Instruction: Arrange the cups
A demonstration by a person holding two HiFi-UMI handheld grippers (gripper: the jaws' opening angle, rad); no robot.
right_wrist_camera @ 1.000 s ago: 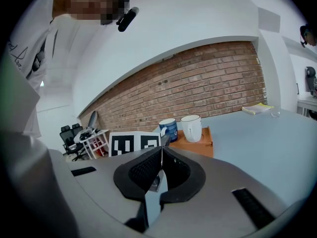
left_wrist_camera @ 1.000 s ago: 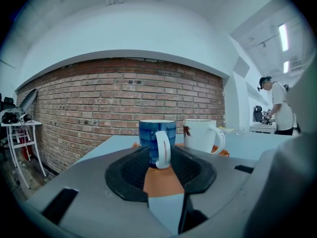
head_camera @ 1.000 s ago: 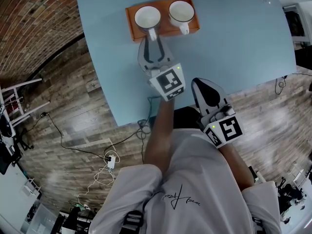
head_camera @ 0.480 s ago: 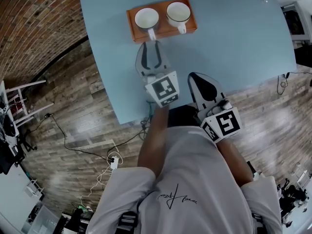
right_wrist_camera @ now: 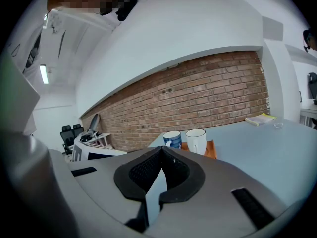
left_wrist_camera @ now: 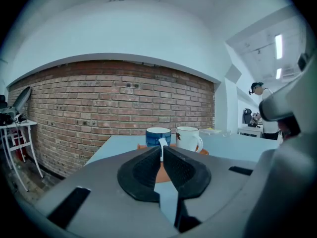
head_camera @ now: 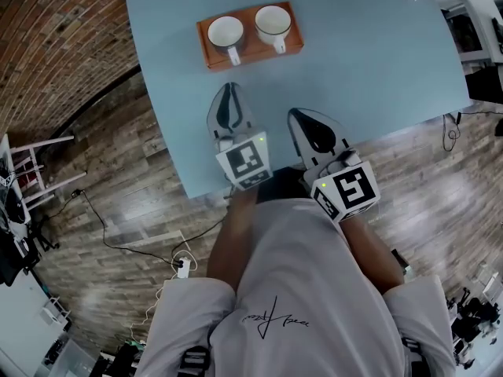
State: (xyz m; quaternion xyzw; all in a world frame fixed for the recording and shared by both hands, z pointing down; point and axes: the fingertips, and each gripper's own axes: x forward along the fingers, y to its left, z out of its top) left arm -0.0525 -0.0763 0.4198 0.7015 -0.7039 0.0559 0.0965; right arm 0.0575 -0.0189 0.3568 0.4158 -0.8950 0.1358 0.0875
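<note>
Now blue cup (left_wrist_camera: 158,135), white cup (left_wrist_camera: 187,138) on orange tray (head_camera: 253,52), upper centre; L gripper (head_camera: 228,86) jaws closing (slit, empty), R gripper (head_camera: 295,113) jaws together.

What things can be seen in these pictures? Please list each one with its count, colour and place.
table: one, light blue, in front of the person.
tray: one, orange, on the table's far side, toward its left.
blue cup: one, blue outside, white inside, on the tray's left half.
white cup: one, white, on the tray's right half.
brick wall: one, red-brown, left of the table.
floor: one, brown-grey wood, around the table.
power strip with cables: one, white, on the floor.
left gripper: one, grey, over the table's near part, jaws closing, nothing between them.
right gripper: one, grey, beside it, jaws together, empty.
</note>
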